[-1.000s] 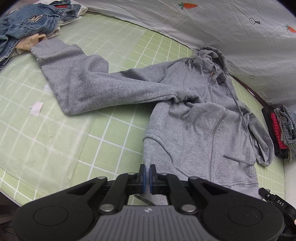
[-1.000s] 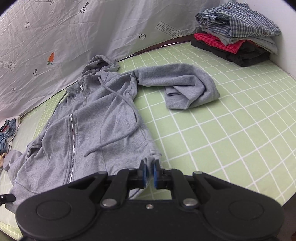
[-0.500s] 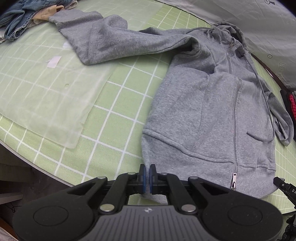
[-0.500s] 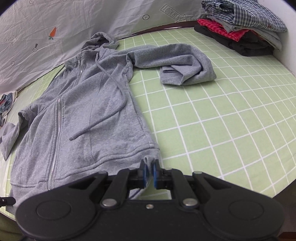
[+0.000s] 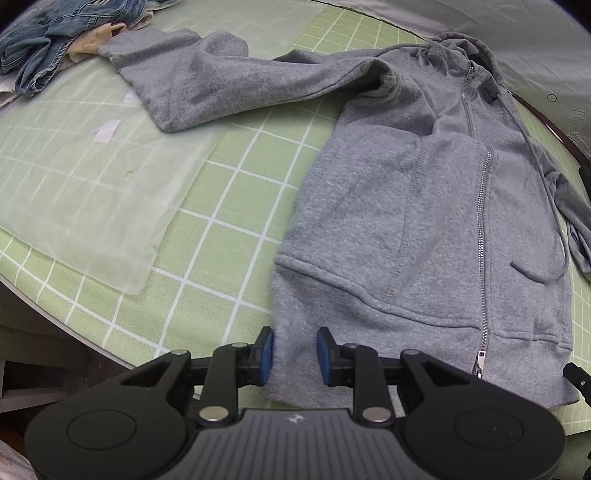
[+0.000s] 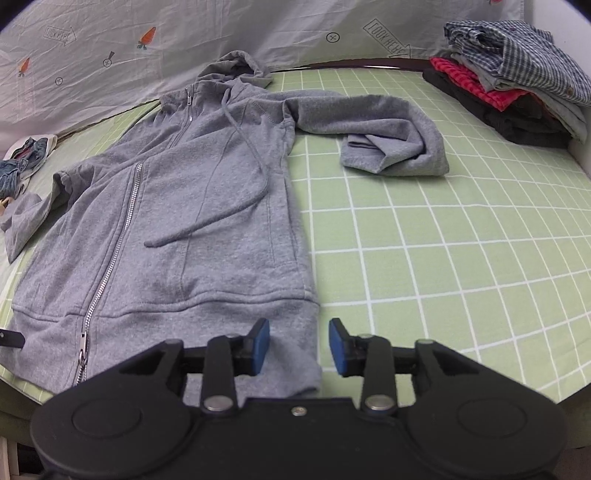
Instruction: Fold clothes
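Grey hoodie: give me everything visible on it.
The hoodie is heather-grey fleece, lying front up and spread flat on the green checked cover. Its silver zipper is closed and a drawstring trails across the chest. The hood points toward the printed sheet. One sleeve is doubled back on itself, the other stretches toward the jeans. The ribbed hem corners sit between the opening jaws of the left gripper and right gripper.

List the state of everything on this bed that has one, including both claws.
Grey hoodie: flat, face up, zipped, sleeves spread out.
Left claw: opening, hem corner between its pads, not gripped.
Right claw: opening, other hem corner between its pads, not gripped.
Stack of clothes: folded, piled.
Denim heap: crumpled, unfolded.
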Available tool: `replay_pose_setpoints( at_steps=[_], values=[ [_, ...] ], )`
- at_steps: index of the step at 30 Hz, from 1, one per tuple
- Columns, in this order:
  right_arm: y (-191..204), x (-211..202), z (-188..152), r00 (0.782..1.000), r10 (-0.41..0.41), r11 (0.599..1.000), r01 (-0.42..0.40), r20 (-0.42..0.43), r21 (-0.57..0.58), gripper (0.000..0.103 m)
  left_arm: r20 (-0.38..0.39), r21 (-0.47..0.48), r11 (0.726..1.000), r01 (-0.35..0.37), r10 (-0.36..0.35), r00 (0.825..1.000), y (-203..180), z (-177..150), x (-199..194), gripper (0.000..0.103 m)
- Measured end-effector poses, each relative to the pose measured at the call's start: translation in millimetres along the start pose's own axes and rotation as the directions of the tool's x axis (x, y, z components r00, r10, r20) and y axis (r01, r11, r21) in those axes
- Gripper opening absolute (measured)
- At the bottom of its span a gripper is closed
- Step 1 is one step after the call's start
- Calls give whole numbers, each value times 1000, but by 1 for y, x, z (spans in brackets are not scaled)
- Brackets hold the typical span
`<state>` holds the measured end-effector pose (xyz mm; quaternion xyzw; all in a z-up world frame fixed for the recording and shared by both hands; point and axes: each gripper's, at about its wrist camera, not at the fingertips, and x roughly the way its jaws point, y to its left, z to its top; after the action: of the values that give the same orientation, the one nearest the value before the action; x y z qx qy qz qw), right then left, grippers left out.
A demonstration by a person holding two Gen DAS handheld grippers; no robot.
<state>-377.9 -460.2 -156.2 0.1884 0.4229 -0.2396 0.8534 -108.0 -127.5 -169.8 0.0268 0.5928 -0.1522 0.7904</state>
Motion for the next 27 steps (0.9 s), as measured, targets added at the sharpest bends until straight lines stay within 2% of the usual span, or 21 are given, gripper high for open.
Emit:
replay_pose_setpoints(
  at_steps=[2, 3, 4, 5, 6, 7, 10, 12, 15, 17, 19, 20, 21, 22, 25, 26, 27],
  values=[
    [-2, 8, 4, 1000, 23, 1000, -22, -22, 17, 42, 4, 10, 1000, -5, 5, 1000, -2, 1, 1, 43],
    [-2, 11, 4, 999, 29, 999, -28, -31, 22, 32, 8, 13, 1000, -7, 7, 1000, -3, 1, 1, 43],
    [-2, 14, 3, 999, 33, 999, -32, -37, 24, 31, 9, 19, 1000, -3, 3, 1000, -4, 1, 2, 41],
    [-2, 14, 2, 998, 49, 999, -48, -36, 21, 20, 8, 25, 1000, 3, -3, 1000, -4, 0, 2, 38],
    [-3, 13, 1, 997, 70, 997, -69, -33, 16, 8, 10, 35, 999, 0, 0, 1000, -5, -1, 1, 12],
    [-5, 11, -1, 996, 85, 996, -85, -30, 18, 8, 12, 47, 999, -6, 6, 1000, -7, -3, 0, 5],
    [-8, 3, -8, 995, 92, 996, -92, -48, -1, 7, 11, 53, 998, -21, 20, 1000, -5, -12, -4, 5],
    [-9, -3, -14, 995, 79, 996, -81, -67, -29, 7, 0, 11, 1000, -18, 18, 1000, 1, -17, -5, 5],
    [-14, -3, -11, 993, 88, 996, -89, -75, -8, 8, -19, -35, 999, -27, 26, 999, 4, -19, -6, 8],
    [-15, -5, -3, 997, 69, 998, -69, -44, -13, 10, -6, -23, 999, -47, 47, 999, -2, -16, -11, 11],
    [-16, -8, 6, 999, 43, 999, -43, -6, -11, 19, 19, 0, 999, -54, 54, 998, -10, -9, -19, 29],
    [-19, -8, 11, 999, 29, 1000, -29, 14, -1, 42, 34, 8, 999, -52, 52, 998, -15, -4, -23, 35],
    [-22, -9, 15, 999, 14, 1000, -14, 34, 9, 57, 48, 15, 999, -46, 45, 998, -19, 1, -27, 45],
    [-26, -8, 20, 999, 1, 1000, -2, 44, 21, 59, 60, 23, 999, -38, 36, 998, -24, 6, -29, 54],
    [-40, -1, 31, 999, -13, 997, 10, 49, 80, 59, 71, 67, 997, -24, 19, 997, -43, 24, -28, 61],
    [-46, 3, 35, 999, -20, 994, 15, 47, 105, 68, 64, 83, 996, -21, 16, 998, -49, 29, -25, 62],
    [-50, 6, 38, 998, -33, 992, 27, 49, 123, 84, 53, 99, 995, -19, 14, 998, -55, 34, -22, 65]
  ],
)
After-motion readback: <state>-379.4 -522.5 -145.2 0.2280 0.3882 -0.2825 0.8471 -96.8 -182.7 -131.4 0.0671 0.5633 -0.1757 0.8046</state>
